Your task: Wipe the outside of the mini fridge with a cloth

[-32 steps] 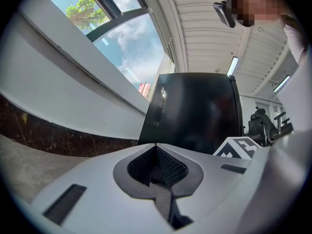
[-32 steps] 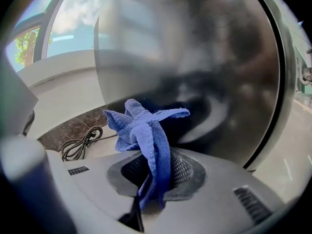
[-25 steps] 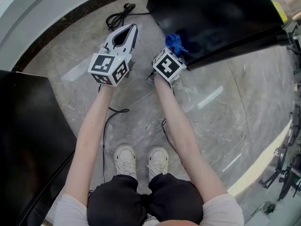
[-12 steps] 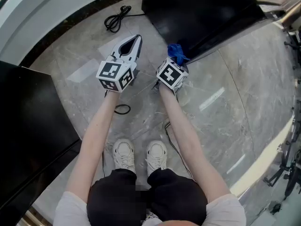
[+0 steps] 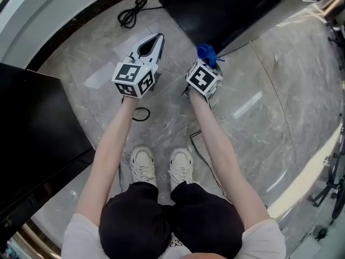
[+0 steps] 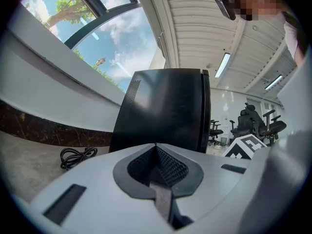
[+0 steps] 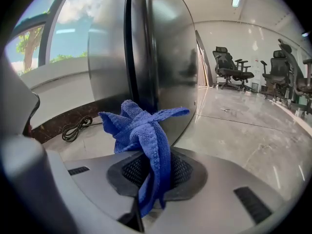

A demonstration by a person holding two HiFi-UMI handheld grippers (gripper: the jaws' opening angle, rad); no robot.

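Observation:
The black mini fridge (image 5: pixel 226 7) stands on the marble floor ahead of me, seen from above in the head view. My right gripper (image 5: pixel 209 58) is shut on a blue cloth (image 5: pixel 206 53), just short of the fridge's front corner. In the right gripper view the blue cloth (image 7: pixel 144 130) sticks up from the closed jaws, close to the fridge's glossy side (image 7: pixel 156 57). My left gripper (image 5: pixel 152 43) is shut with nothing in it, left of the fridge. In the left gripper view the fridge (image 6: pixel 163 111) stands ahead, beyond the gripper (image 6: pixel 156 147).
A coiled black cable (image 5: pixel 129 14) lies on the floor left of the fridge. A large black cabinet (image 5: pixel 32 128) stands at my left. Thin cables (image 5: pixel 141 114) trail by my feet. Office chairs (image 7: pixel 234 69) stand far off to the right.
Both grippers have shifted slightly up and right in the head view, toward the fridge; the cloth stays clamped in the right one.

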